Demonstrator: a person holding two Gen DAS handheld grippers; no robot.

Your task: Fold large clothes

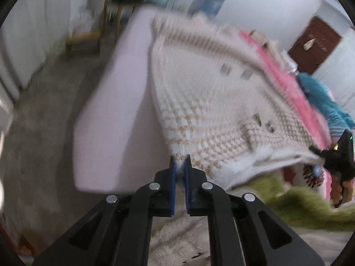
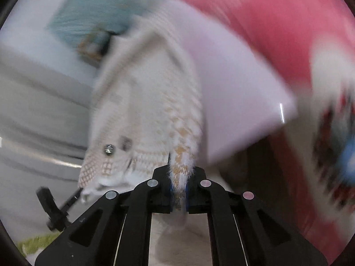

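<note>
**Knitted cardigan gripped at both ends, fold barely begun**

A cream knitted cardigan [image 1: 213, 102] with tan check pattern and metal buttons hangs stretched over a white table [image 1: 115, 110] as two hand-held grippers take hold of its near edge. The left gripper [image 1: 180, 161] is clamped on one corner of the knit, its blue pads pinching the fabric. The right gripper [image 2: 179, 190] is likewise closed on a band of the same garment, which runs up between its jaws; from the left wrist view it appears at the far right, holding the opposite corner. Both views are blurred, so fine detail is uncertain. The cardigan looks spread rather than folded: no doubled layer is visible, so the folding proper seems still ahead. A pink cloth [image 1: 286, 82], a teal garment [image 1: 321, 102] and a green textile [image 1: 310, 208] lie nearby, apparently unfolded.
</note>
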